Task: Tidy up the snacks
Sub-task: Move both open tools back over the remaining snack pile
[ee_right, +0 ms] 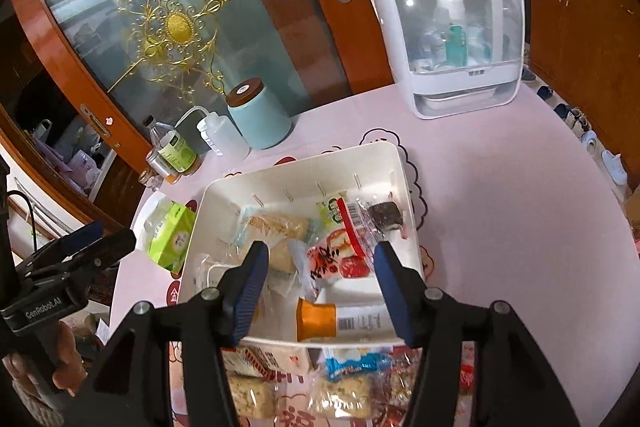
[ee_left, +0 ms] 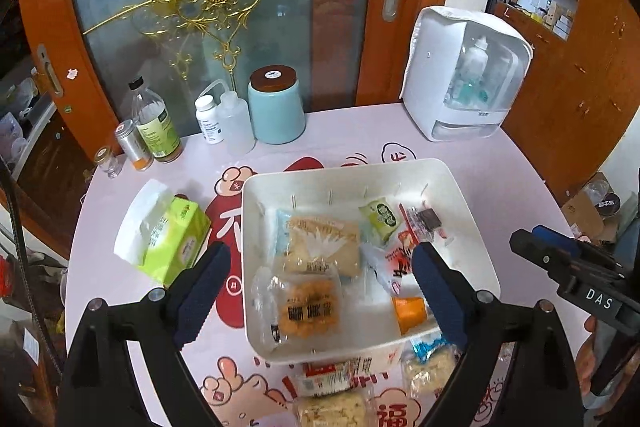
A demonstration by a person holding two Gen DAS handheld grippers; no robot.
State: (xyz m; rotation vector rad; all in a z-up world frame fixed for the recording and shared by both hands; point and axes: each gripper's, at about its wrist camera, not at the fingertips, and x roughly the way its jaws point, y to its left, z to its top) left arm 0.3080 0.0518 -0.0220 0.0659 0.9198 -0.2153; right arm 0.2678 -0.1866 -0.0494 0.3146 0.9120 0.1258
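Note:
A white bin (ee_left: 472, 223) on the pink table holds several wrapped snacks: a pale cracker packet (ee_left: 320, 243), an orange fried snack (ee_left: 308, 307), a green packet (ee_left: 380, 219), a dark bar (ee_left: 430, 219) and an orange-capped tube (ee_left: 408, 313). Loose packets (ee_left: 336, 375) lie in front of the bin. My left gripper (ee_left: 320, 291) hangs open wide above the bin, holding nothing. My right gripper (ee_right: 322, 291) is also open above the bin (ee_right: 408, 187), over the orange-capped tube (ee_right: 316, 319) and a red-white packet (ee_right: 332, 259), gripping neither. More loose packets (ee_right: 348, 379) lie below it.
A green tissue pack (ee_left: 168, 235) sits left of the bin. A teal jar (ee_left: 276, 107), bottles (ee_left: 152, 123) and a white clear-fronted storage box (ee_left: 464, 75) line the table's far side. Wooden glass doors stand behind. The table edge curves on the right.

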